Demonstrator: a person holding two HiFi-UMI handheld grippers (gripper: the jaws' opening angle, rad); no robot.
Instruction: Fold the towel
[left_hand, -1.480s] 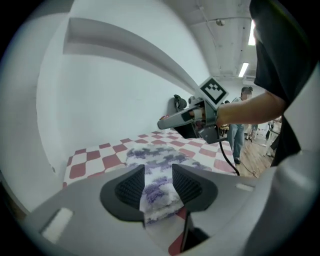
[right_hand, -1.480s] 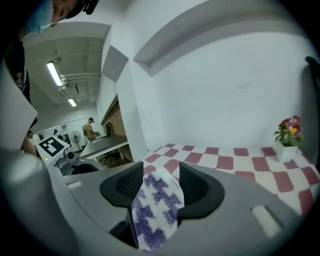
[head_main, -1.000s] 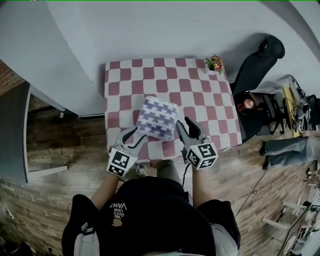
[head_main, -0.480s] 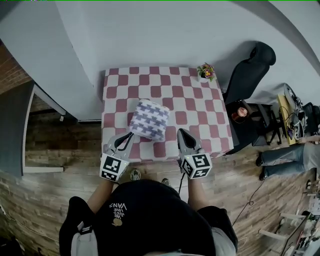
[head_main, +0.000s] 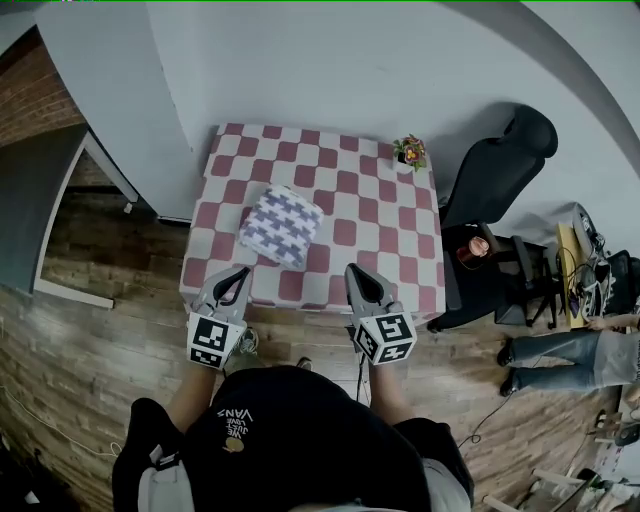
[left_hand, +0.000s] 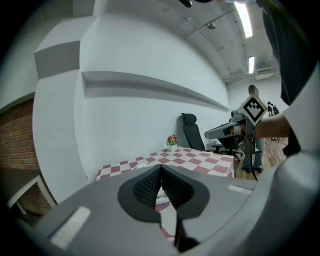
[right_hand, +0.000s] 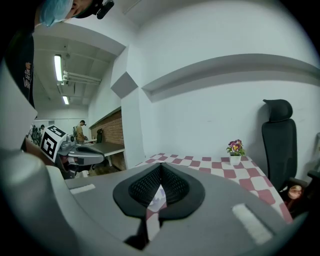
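The big white wall (head_main: 300, 60) stands far ahead of both tools, and the wooden floor (head_main: 90, 340) lies below them. The tabletop (head_main: 400, 250), with its red and white squares, starts right in front of the two tools. A black chair (head_main: 495, 165) stands off to the right of the right tool, past the tabletop's side. The towel (head_main: 282, 225), white with purple marks, lies on the tabletop ahead of the left tool (head_main: 238, 272) and ahead and to the left of the right tool (head_main: 357, 272). It is apart from both. It looks like a small, thick, folded square. Both tools hang side by side at the near edge of the tabletop. The left tool's jaws have just been closing and are now pressed together with nothing in them. The right tool's jaws are pressed together on nothing too. A little flower pot (head_main: 408, 152) sits far ahead of the right tool, at the back corner. I think the folding looks done, or almost done, and the step now is to leave the towel alone. To do that well, the tools should keep clear of the checked cloth, so nothing tugs the towel crooked. If one more fold is wanted, both tools need to spread first, go to the two near corners, and pinch all the layers together.
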